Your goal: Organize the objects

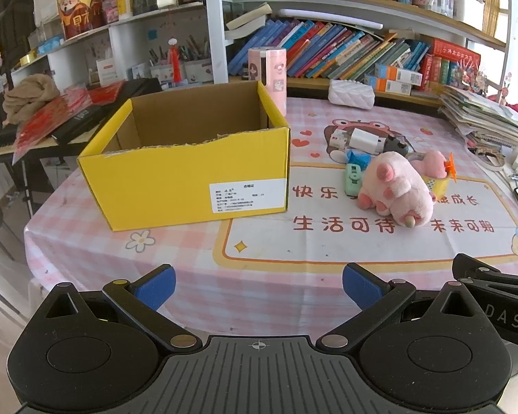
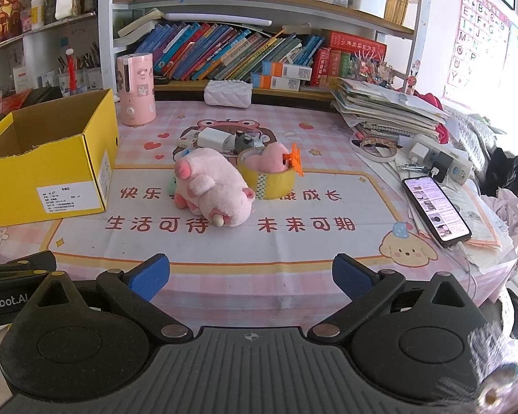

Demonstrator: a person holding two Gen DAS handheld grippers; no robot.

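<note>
An open yellow cardboard box stands on the left of the table, and nothing shows inside it. A pink plush pig lies to its right. Behind the pig sit a yellow tape roll holding a small pink toy, a white charger block, a grey toy and a green item. My left gripper and right gripper hover open over the near table edge, holding nothing.
A pink humidifier and a white quilted pouch stand at the back. A lit phone, a power strip and a stack of papers crowd the right side. Bookshelves rise behind the table.
</note>
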